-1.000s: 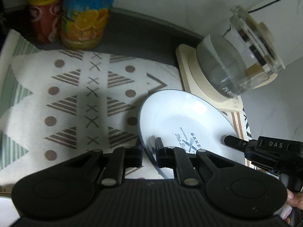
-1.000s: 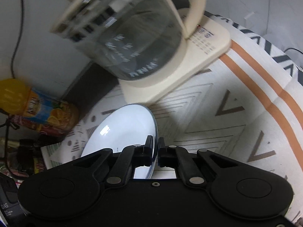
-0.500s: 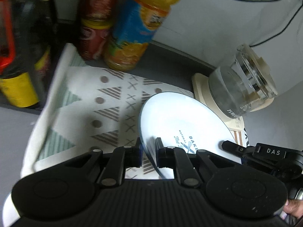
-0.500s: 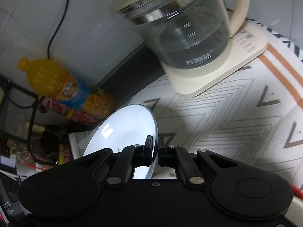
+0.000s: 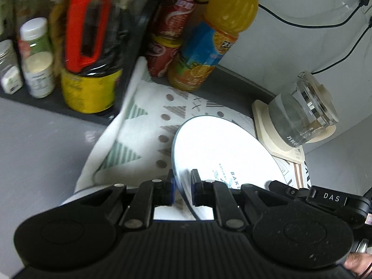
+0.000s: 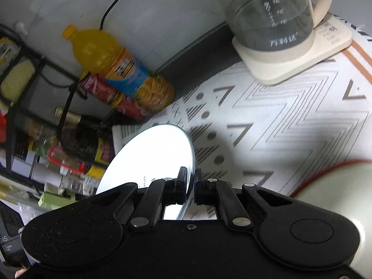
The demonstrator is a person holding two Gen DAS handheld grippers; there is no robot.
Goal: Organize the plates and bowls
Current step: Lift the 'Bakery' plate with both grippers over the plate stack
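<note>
We read "BAKE" and "NATURAL" printed on the plate [image 5: 223, 153]; "DAS" on the right gripper [image 5: 331, 197]; "万利达" on the kettle [image 6: 274, 21].

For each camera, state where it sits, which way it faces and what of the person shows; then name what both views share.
Left wrist: on the left gripper, facing the white plate, bottles and shelf; the right gripper and a bit of hand show.
Right wrist: on the right gripper, facing the plate's other rim, patterned mat and glass kettle.
Shared: plate, kettle, orange juice bottle.
</note>
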